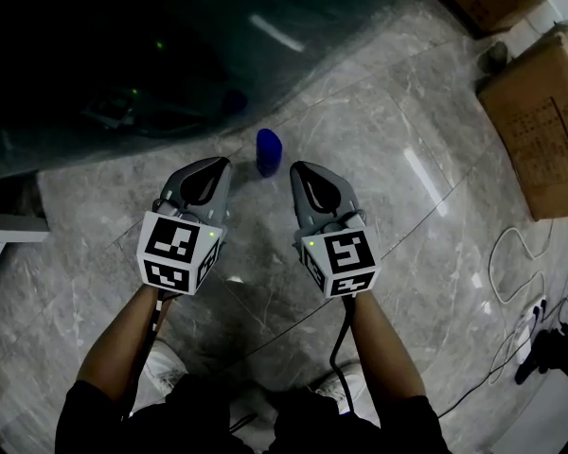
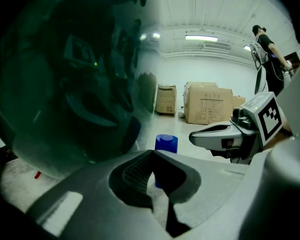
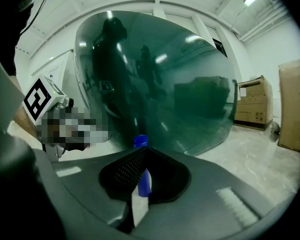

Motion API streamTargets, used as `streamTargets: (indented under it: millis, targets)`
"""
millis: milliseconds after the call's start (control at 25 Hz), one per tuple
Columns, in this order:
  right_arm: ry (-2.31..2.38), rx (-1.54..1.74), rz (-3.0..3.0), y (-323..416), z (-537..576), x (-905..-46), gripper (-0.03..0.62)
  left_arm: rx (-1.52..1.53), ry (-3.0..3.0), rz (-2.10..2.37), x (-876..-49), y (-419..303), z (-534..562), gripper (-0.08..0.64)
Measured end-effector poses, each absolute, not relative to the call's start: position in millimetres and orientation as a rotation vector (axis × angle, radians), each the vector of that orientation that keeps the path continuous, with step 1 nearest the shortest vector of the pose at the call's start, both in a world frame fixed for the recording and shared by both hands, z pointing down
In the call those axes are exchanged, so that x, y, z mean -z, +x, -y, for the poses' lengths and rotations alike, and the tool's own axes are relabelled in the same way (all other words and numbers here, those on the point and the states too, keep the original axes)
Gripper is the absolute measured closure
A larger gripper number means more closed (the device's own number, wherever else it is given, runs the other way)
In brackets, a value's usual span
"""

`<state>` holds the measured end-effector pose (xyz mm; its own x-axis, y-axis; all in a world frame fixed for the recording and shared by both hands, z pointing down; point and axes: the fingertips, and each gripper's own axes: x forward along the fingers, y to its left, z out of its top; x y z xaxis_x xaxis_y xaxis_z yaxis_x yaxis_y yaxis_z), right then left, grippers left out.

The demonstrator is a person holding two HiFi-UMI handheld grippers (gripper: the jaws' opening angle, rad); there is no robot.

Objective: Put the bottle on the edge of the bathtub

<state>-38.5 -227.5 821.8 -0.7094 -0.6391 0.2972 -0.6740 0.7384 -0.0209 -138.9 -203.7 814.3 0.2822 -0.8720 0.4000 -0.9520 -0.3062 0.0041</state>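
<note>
Blue bottle: stands upright on the floor, just ahead of the two gripper tips and between them. Nothing touches it.
Bathtub: dark green and glossy, with a curved wall that fills the upper left of the head view. The bottle is near its foot, not on its edge.
Left gripper: jaws pressed together at the tips with nothing pinched. It is held just left of the bottle, and its own view shows the bottle beyond the closed tips.
Right gripper: jaws pressed together and empty. It is held just right of the bottle, and its own view shows the bottle past the tips, in front of the tub wall.
Floor: grey marble tiles, shiny with light streaks.
Cardboard boxes: stand at the right, well apart from the bottle.
Cable: white, looped on the floor at the lower right.
Person: stands far back in the left gripper view, beyond the boxes.
</note>
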Motion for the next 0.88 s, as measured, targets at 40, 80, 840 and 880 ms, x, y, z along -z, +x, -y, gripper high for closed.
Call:
streamTargets:
  millis: [40, 80, 840, 880]
  targets:
    - [1.034, -0.183, 2.669, -39, 228, -821, 0.565, -0.478, 2.32, 1.686, -813, -138, 204, 0.56]
    - [1.038, -0.184, 2.67, -39, 229, -820, 0.565, -0.478, 2.332, 1.693, -810, -138, 204, 0.56]
    - [1.087, -0.266, 2.684, -19, 236, -755, 0.566, -0.46, 2.391, 1.698, -746, -117, 206, 0.56]
    - [1.091, -0.275, 2.682, -16, 237, -748, 0.566, -0.458, 2.389, 1.689, -740, -114, 207, 0.56]
